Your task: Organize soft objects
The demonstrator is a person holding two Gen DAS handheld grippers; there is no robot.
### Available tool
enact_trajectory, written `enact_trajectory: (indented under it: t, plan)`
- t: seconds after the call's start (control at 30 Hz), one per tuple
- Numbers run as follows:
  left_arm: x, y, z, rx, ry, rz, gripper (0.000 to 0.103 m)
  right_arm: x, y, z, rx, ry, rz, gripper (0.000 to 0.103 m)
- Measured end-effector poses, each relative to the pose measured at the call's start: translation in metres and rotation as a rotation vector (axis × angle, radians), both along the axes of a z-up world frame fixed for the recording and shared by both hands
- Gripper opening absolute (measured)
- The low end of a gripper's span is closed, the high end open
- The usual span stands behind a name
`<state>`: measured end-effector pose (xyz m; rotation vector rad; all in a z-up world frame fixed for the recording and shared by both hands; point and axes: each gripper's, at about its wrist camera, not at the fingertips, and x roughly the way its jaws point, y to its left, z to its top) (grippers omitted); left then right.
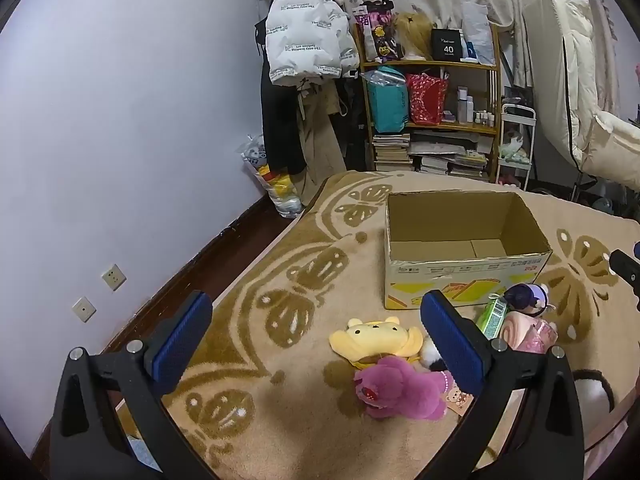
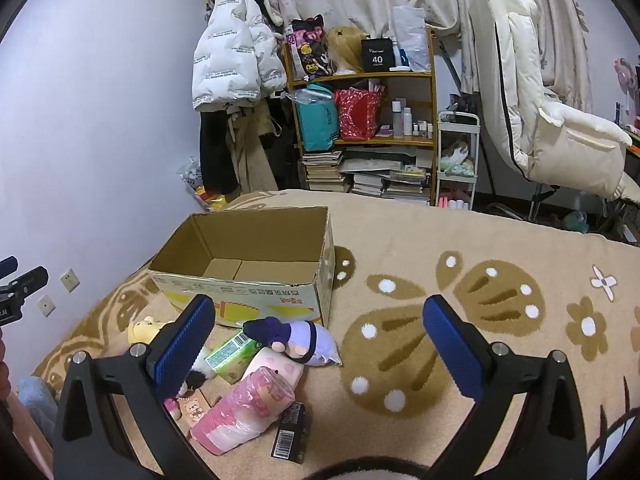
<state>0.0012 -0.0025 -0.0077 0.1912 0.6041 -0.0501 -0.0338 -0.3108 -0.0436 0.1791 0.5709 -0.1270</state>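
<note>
Lying on a butterfly-patterned beige blanket (image 2: 480,240), before an open, empty cardboard box (image 2: 256,264): yellow plush (image 1: 376,336), magenta plush bear (image 1: 400,392), purple-and-white plush doll (image 2: 296,338), green tissue pack (image 2: 234,354), pink wrapped roll (image 2: 244,416), small black carton (image 2: 290,432). Left gripper (image 1: 316,340) and right gripper (image 2: 320,340) hover above the heap, jaws spread wide, holding nothing. Behind: cluttered shelf (image 2: 364,120), white puffer jacket (image 2: 228,64).
</note>
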Motion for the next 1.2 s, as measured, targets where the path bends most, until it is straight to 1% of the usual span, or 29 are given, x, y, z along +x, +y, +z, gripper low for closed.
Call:
enact_trajectory:
  t: [1.2]
  plan:
    - [0.0017,0.0012,-0.0029,0.011,0.002,0.005,0.103,0.0006,-0.0017,-0.0005,0.001,0.001,-0.003,0.103]
